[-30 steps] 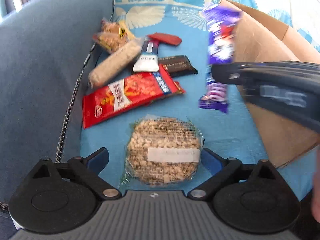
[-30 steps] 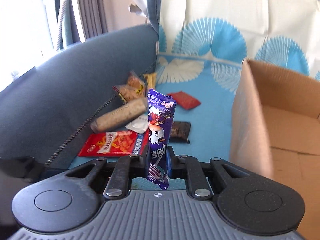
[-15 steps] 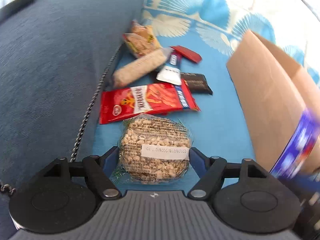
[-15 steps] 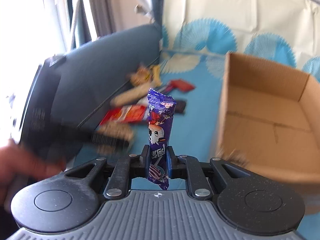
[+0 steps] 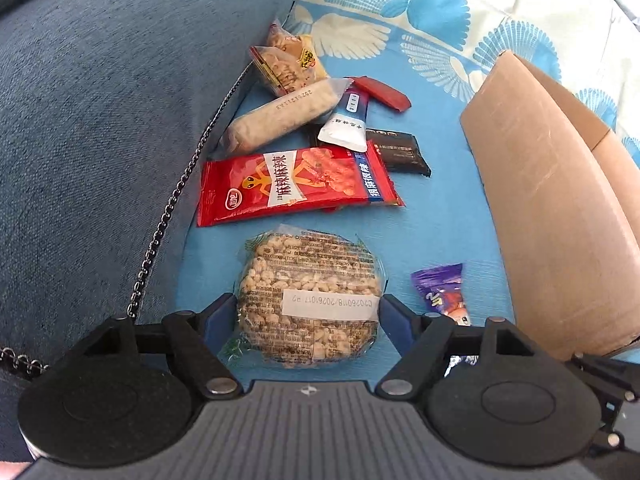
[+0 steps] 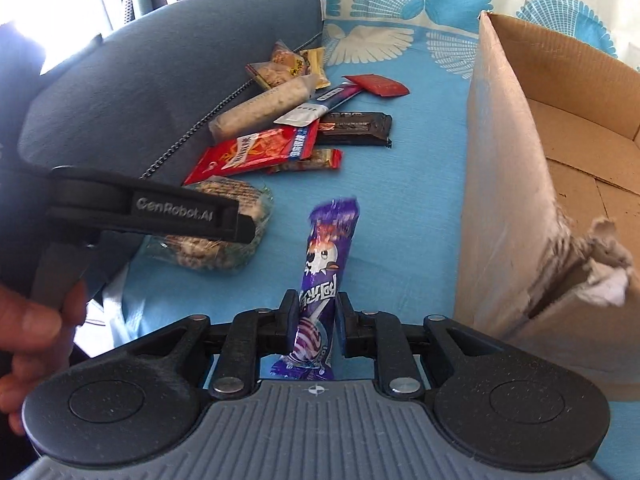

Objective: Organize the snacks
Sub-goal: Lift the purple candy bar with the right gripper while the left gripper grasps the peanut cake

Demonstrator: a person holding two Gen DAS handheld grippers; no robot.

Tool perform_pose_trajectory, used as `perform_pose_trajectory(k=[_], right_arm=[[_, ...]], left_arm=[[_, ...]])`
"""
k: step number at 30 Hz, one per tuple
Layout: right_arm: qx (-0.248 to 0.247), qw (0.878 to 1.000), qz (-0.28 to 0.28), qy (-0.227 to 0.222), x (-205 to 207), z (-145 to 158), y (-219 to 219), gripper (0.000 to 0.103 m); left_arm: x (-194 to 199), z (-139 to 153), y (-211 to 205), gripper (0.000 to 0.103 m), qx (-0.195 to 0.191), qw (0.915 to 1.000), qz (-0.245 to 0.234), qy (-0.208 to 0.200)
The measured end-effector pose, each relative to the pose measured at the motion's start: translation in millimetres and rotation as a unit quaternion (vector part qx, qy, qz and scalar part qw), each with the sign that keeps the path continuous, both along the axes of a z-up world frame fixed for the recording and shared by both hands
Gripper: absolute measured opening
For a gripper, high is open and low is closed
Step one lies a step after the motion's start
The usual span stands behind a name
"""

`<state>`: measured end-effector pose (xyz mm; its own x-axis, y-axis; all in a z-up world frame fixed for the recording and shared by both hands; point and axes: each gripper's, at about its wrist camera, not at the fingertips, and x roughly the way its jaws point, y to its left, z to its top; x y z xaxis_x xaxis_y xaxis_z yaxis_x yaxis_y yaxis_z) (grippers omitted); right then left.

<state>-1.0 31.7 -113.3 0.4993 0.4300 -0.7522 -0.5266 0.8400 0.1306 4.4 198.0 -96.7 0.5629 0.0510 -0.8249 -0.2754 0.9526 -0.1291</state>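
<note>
While our right gripper lets its jaws open around the purple wrapper, which stands between them on the blue cloth just left of the cardboard box, our left gripper straddles the round puffed-grain cake at the near left, fingers wide and seemingly only touching its sides. We judge the risk plain: the wrapper settles outside the box, not inside.
</note>
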Motion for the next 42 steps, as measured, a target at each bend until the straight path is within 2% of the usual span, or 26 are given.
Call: perform_pose_trajectory(k=[5,9,17,22,24,27,32,37,42], right_arm=[[-0.008,1.0,0.002,-0.014,7,1,4,0.042],[-0.031,0.999,0.008,-0.02,10,-3,11,0.046],[-0.058,0.998,0.006,-0.02,11,-8,15,0.046],[-0.065,0.998,0.01,-0.022,9,-10,15,0.043],[-0.064,0.998,0.012,-0.022,9,-9,14,0.03],[-0.066,0.997,0.012,-0.027,8,-8,13,0.022],[-0.057,0.997,0.003,-0.045,6,1,6,0.02],[-0.043,0.997,-0.001,-0.067,-1,12,1,0.02],[-0.02,0.994,-0.001,-0.106,-15,30,-6,0.02]], left_arm=[[2,0,-2,0.084,0.007,1.0,-0.003,-0.001],[3,-1,-4,0.084,0.013,0.9999,-0.005,0.0],[4,-3,-10,0.088,0.026,0.9995,-0.015,0.004],[5,-5,-12,0.088,0.032,0.9993,-0.019,0.007],[5,-6,-13,0.088,0.036,0.9991,-0.02,0.008],[6,-7,-16,0.087,0.045,0.9987,-0.023,0.008],[3,-4,-17,0.083,0.048,0.9985,-0.026,-0.002],[-8,13,-19,0.083,0.047,0.9976,-0.026,-0.044],[-33,41,-25,0.083,0.058,0.9896,-0.029,-0.129]])
